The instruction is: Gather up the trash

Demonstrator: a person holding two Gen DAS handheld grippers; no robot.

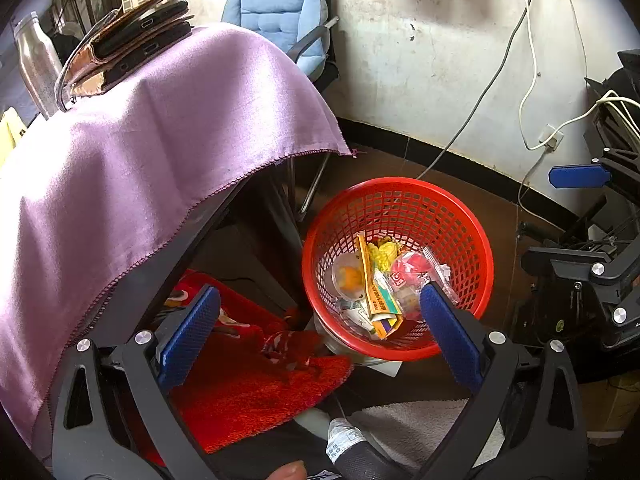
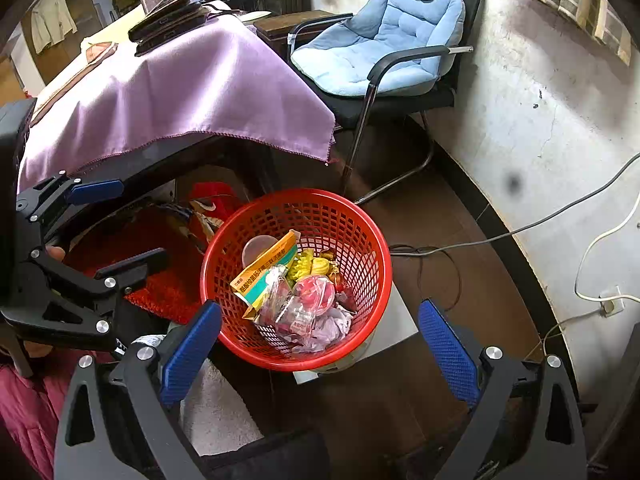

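A red mesh basket (image 1: 472, 240) stands on the floor beside the table and also shows in the right wrist view (image 2: 360, 232). It holds trash: an orange-and-green box (image 1: 380, 296) (image 2: 264, 268), yellow wrappers (image 2: 310, 266), a pink wrapped item (image 2: 316, 292) and clear plastic. My left gripper (image 1: 320, 296) is open and empty, above and left of the basket. My right gripper (image 2: 320, 312) is open and empty, hovering over the basket. The left gripper shows at the left of the right wrist view (image 2: 116, 224), and the right gripper at the right edge of the left wrist view (image 1: 580, 176).
A table with a purple cloth (image 1: 140, 152) (image 2: 180, 92) carries stacked wallets and phones (image 1: 132, 44) and a steel bottle (image 1: 36, 60). A blue-cushioned chair (image 2: 392, 48) stands by the wall. Cables (image 2: 520, 232) run along the floor. A red mat (image 1: 248, 384) lies under the table.
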